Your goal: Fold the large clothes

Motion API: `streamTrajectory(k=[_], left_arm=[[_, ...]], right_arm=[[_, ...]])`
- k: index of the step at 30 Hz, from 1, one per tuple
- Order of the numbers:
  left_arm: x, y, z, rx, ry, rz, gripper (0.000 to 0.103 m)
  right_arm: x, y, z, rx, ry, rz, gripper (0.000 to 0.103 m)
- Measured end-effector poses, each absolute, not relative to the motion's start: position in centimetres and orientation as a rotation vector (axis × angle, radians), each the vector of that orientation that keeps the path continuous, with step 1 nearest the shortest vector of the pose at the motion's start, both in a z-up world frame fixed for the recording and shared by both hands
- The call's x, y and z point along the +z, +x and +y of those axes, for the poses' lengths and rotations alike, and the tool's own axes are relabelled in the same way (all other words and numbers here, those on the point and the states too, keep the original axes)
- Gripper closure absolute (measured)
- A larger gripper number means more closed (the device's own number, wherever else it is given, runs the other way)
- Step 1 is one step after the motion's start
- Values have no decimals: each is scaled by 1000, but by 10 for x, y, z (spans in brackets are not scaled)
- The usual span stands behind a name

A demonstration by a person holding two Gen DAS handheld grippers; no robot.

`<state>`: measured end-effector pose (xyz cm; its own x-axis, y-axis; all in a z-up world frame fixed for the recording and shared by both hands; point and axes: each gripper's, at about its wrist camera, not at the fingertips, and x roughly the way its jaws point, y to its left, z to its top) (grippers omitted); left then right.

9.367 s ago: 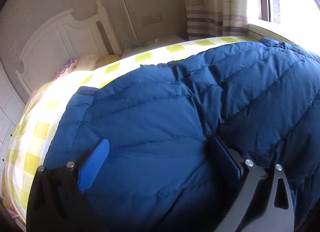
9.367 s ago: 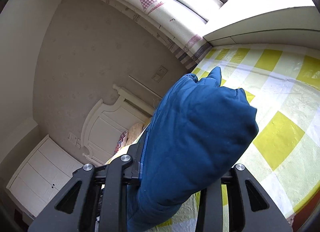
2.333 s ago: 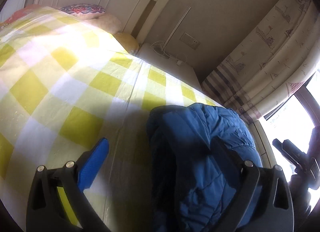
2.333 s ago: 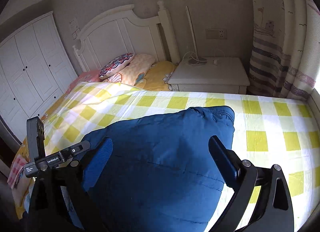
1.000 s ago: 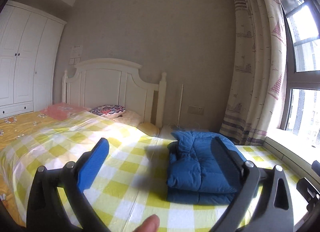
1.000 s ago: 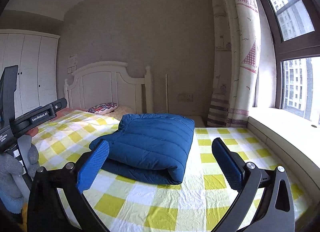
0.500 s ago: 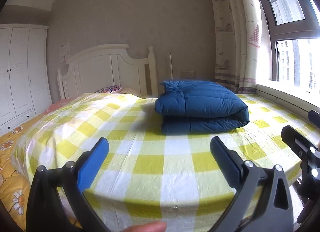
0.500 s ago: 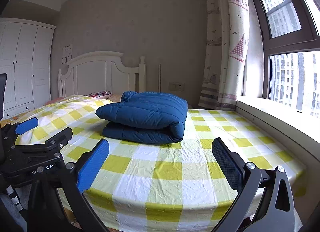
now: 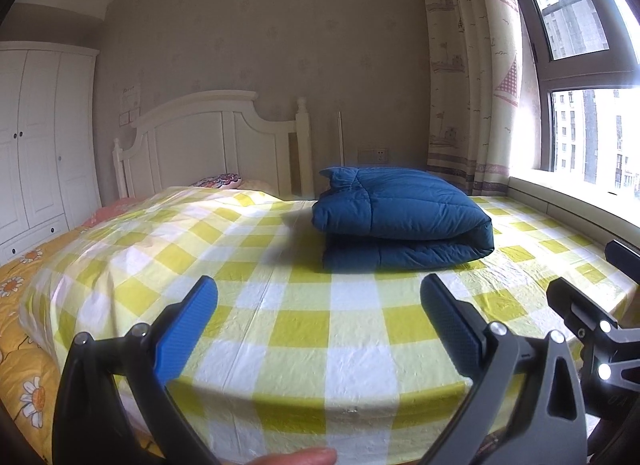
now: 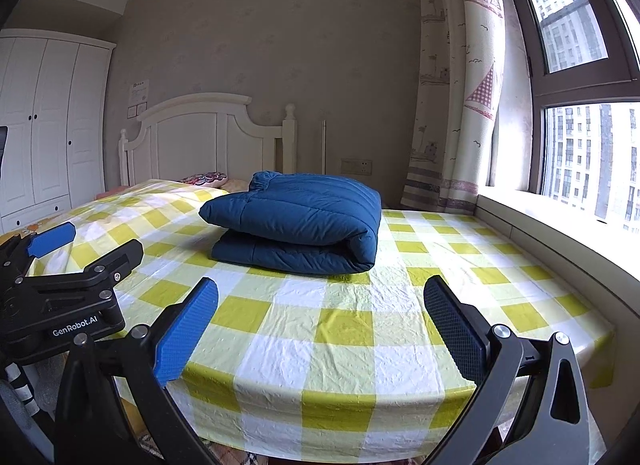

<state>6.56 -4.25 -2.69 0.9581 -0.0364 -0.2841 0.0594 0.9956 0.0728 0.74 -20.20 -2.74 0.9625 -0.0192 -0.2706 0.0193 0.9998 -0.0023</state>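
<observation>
A dark blue padded jacket (image 9: pixel 400 217) lies folded in a thick stack on the yellow-and-white checked bed sheet (image 9: pixel 304 329), toward the far right of the bed. It also shows in the right wrist view (image 10: pixel 300 221). My left gripper (image 9: pixel 318 305) is open and empty, held off the foot of the bed, well short of the jacket. My right gripper (image 10: pixel 320 305) is open and empty too, at the same distance. The left gripper's body (image 10: pixel 60 293) shows at the left of the right wrist view.
A white headboard (image 9: pixel 208 153) and pillows (image 9: pixel 218 181) are at the far end. A white wardrobe (image 9: pixel 36 145) stands left. Curtains (image 9: pixel 472 85), a window (image 9: pixel 580 105) and its sill run along the right. An orange floral quilt (image 9: pixel 16 305) hangs at the left edge.
Both grippers let go of the jacket and pulled back from it to beyond the foot of the bed. The jacket now lies folded on the sheet.
</observation>
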Motion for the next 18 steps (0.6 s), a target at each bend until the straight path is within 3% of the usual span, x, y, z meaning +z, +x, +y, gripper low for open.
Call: streamTrajectory(k=[18], left_arm=[[-29,68,-40,-68,68,309,2]], right_arm=[[-30,8,-202,-18,3,283,4]])
